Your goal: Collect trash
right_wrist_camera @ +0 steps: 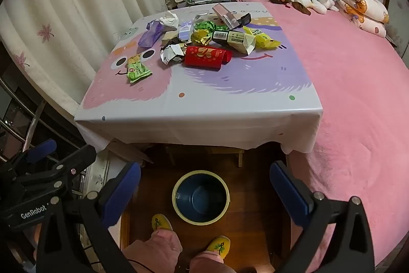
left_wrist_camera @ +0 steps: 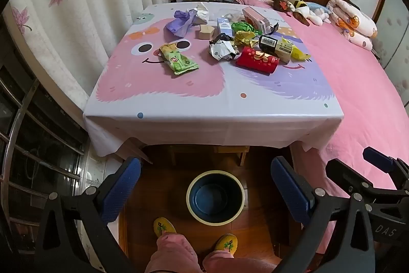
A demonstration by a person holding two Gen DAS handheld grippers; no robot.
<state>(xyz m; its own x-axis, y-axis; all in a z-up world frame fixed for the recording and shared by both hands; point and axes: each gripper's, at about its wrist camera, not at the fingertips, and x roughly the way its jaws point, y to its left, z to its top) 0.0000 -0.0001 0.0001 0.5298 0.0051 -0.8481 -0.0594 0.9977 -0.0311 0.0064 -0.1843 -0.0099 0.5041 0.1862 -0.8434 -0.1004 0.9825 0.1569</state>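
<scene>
Trash lies in a pile on the table (left_wrist_camera: 204, 104) (right_wrist_camera: 194, 109): a green snack wrapper (left_wrist_camera: 178, 60) (right_wrist_camera: 137, 69), a red packet (left_wrist_camera: 257, 60) (right_wrist_camera: 207, 56), a crumpled silver wrapper (left_wrist_camera: 222, 48) (right_wrist_camera: 171, 51), a purple bag (left_wrist_camera: 179, 22) (right_wrist_camera: 150, 33), a drink carton (left_wrist_camera: 277, 46) (right_wrist_camera: 236, 39) and more. A blue bin (left_wrist_camera: 215, 197) (right_wrist_camera: 200, 196) with a cream rim stands on the floor in front of the table. My left gripper (left_wrist_camera: 205, 191) and right gripper (right_wrist_camera: 204, 191) are both open and empty, held above the bin, well short of the trash.
A bed with a pink cover (left_wrist_camera: 358, 94) (right_wrist_camera: 358, 83) runs along the table's right side, with plush toys (left_wrist_camera: 299, 4) and a rolled quilt (right_wrist_camera: 363, 9) at its head. Curtains (left_wrist_camera: 76, 17) hang at the left. My feet in yellow slippers (left_wrist_camera: 163, 225) stand by the bin.
</scene>
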